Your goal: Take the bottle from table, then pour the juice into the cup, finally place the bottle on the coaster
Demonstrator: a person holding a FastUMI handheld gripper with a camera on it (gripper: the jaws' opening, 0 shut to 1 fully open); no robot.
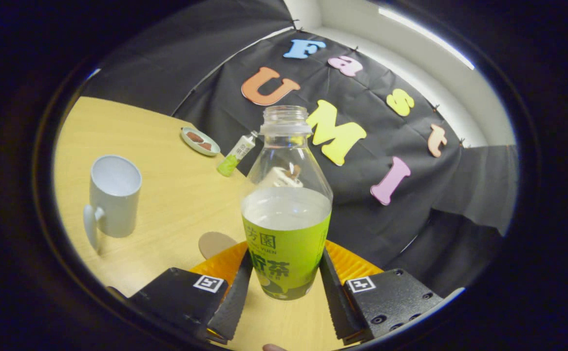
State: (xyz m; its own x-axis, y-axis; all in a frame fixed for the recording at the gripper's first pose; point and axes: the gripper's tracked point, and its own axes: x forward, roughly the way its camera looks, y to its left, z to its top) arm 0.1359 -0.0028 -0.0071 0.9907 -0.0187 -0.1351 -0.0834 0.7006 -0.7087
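A clear uncapped bottle with a green label and pale juice stands between my fingers, and my gripper is shut on its lower body with both pads pressed to the label. The view is tilted, and the bottle looks lifted above the wooden table. A white mug with its handle toward me stands on the table to the left, beyond the fingers. A round brown coaster lies flat just ahead of my left finger, partly hidden behind it.
A small plate with brown pieces on it sits at the table's far edge. Beside it stands a second small bottle with a green label. The black cloth wall rises right behind the table.
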